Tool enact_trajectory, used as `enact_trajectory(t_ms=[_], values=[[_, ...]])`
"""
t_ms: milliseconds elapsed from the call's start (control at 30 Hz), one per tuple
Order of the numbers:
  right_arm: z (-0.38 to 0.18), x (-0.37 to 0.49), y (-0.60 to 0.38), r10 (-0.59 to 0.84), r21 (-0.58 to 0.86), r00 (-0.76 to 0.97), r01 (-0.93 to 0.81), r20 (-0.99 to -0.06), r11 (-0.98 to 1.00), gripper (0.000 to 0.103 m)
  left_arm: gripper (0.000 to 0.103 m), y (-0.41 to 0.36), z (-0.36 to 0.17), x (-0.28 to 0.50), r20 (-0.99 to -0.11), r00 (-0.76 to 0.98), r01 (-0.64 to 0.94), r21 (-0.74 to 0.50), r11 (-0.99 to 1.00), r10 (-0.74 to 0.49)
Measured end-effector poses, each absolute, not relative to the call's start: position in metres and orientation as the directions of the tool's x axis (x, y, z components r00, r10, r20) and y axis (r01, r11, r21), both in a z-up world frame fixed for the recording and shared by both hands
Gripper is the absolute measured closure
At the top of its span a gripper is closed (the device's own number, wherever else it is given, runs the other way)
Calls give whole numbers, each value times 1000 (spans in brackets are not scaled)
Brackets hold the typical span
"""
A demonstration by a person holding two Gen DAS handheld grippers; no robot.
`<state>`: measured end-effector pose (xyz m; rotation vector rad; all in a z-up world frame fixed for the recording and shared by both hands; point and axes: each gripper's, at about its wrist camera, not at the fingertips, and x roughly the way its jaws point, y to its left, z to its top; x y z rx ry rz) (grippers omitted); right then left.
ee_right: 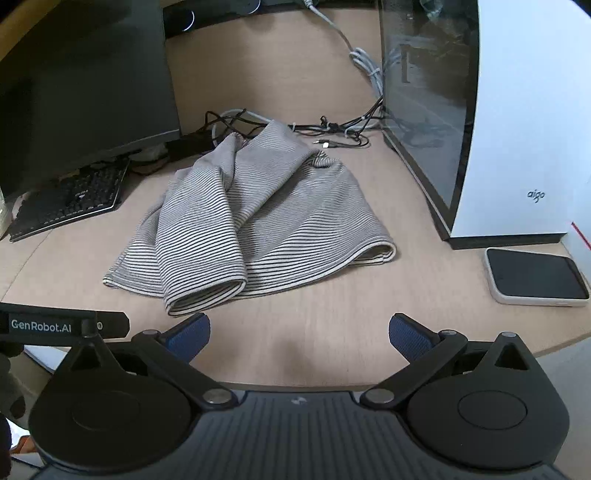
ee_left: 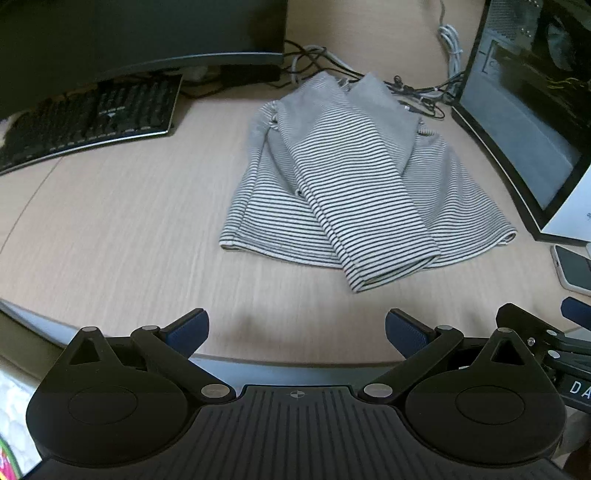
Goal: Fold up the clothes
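Note:
A grey-and-black striped garment lies on the light wooden desk, both sleeves folded over its body toward the near hem. In the right wrist view the same garment lies just beyond the fingers, a sleeve cuff nearest. My left gripper is open and holds nothing, hovering over the desk's near edge, short of the garment's hem. My right gripper is open too, with nothing between its blue pads, and its left pad is close to the sleeve cuff. The right gripper's edge shows at the lower right of the left wrist view.
A black keyboard and a dark monitor stand at the left. A computer case with a glass side stands at the right, with a phone lying in front of it. Tangled cables run behind the garment.

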<state>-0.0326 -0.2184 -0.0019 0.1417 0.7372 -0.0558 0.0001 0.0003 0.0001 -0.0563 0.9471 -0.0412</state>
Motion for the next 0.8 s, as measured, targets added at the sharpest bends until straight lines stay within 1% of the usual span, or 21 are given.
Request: enact_trajectory(t_ms=[333,500,800], values=[[-4,-16,-210,20,107,703,79,-711,991,0,0,2,1,1,-809,587,14,-8,1000,-15],[-4,-17,-210,41,130,718,70,-694,989,0,0,3,3,4,-812,584,2,6,1000,3],[-4,-10,-201,49,129,710,59,-702,990,0,0,6,5,2,-810,587,8,11,1000,4]])
